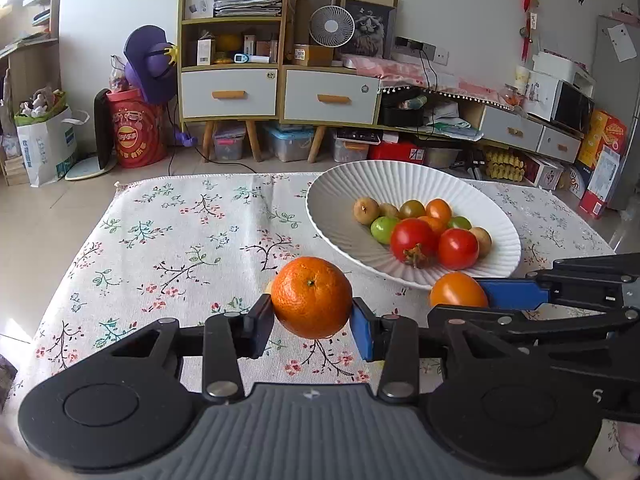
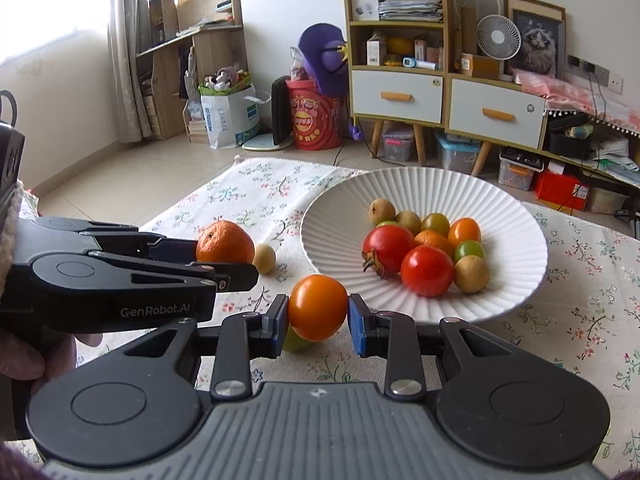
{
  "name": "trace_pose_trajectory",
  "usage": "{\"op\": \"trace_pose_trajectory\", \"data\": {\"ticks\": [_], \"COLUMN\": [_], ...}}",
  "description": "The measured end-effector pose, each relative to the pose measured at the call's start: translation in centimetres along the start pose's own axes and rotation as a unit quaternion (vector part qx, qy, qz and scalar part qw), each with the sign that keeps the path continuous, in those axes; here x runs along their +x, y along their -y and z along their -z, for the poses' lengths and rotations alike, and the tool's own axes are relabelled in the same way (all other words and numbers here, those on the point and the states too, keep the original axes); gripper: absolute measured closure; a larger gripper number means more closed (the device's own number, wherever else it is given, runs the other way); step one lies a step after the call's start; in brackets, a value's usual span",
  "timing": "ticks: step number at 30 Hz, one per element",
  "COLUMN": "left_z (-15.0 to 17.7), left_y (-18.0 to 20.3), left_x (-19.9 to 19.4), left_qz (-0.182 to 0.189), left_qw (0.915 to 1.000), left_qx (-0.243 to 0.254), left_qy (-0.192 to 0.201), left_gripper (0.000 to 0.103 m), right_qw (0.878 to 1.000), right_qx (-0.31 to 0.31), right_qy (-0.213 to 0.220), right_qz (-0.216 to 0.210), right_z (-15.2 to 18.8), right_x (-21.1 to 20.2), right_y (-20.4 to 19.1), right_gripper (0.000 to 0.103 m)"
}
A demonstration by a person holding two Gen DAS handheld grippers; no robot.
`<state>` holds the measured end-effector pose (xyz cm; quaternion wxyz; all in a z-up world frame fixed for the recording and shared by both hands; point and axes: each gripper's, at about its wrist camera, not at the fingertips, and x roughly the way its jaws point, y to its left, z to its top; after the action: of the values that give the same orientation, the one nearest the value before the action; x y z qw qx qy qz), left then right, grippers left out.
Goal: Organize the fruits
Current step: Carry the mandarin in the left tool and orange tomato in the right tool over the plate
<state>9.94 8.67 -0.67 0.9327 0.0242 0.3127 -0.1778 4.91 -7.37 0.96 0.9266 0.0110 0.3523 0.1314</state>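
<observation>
Clamped mandarin [image 1: 311, 298], orange tomato [image 2: 318, 307]

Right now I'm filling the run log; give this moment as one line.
left gripper: shut on mandarin | right gripper: shut on orange tomato | bowl: fruit inside

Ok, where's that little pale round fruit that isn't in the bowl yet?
In the right wrist view the small pale fruit lies on the floral cloth, just right of the mandarin held in the left claw, left of the white bowl.
</observation>
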Motion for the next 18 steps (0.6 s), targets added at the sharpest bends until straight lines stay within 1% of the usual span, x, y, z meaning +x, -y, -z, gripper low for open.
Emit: {"op": "trace_pose_trajectory", "data": {"ticks": [8,10,18], "left_z": [-1.0,-1.3,-2.8], "left_y": [1.0,1.3,1.6], "left_x": [0.9,1.2,2.3], "left_qz": [0.001,0.001,0.004], "left_qw": [1.0,1.0,1.0], "left_qx": [-0.001,0.005,0.005], "left_qy": [0.0,-0.001,0.001], "left_gripper": [0.064,0.064,0.064], "right_qw": [1.0,0.999,0.999], "right_qx": [0.017,0.022,0.025], "right_qy": [0.011,0.013,0.024], "right_qz": [0.016,0.019,0.039], "right_z": [-0.8,-1.0,-2.2], "right_x": [0.1,0.1,0.4], "right_y": [1.3,1.7,3.4], "right_gripper": [0.074,0.075,0.075]}}
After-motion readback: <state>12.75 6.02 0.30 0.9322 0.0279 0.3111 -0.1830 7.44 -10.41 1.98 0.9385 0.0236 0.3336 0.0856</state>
